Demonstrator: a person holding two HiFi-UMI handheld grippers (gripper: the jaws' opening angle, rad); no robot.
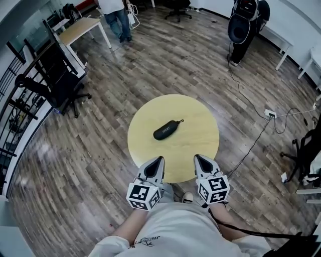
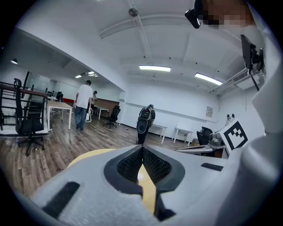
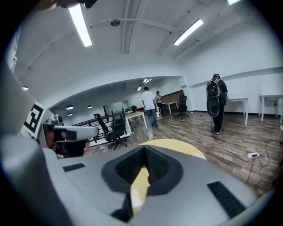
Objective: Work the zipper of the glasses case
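Note:
A black glasses case lies on the round yellow table, a little left of its middle, with its zipper pull at its far right end. My left gripper and right gripper hover side by side over the table's near edge, well short of the case. Both are shut with nothing between the jaws. In the left gripper view the left gripper has its jaw tips touching, and the right gripper shows the same in its own view. Neither gripper view shows the case.
Wood floor surrounds the table. Black office chairs and a rack stand at the left, a desk at the back left with a person beside it. Another person stands at the back right. Cables and a power strip lie on the right floor.

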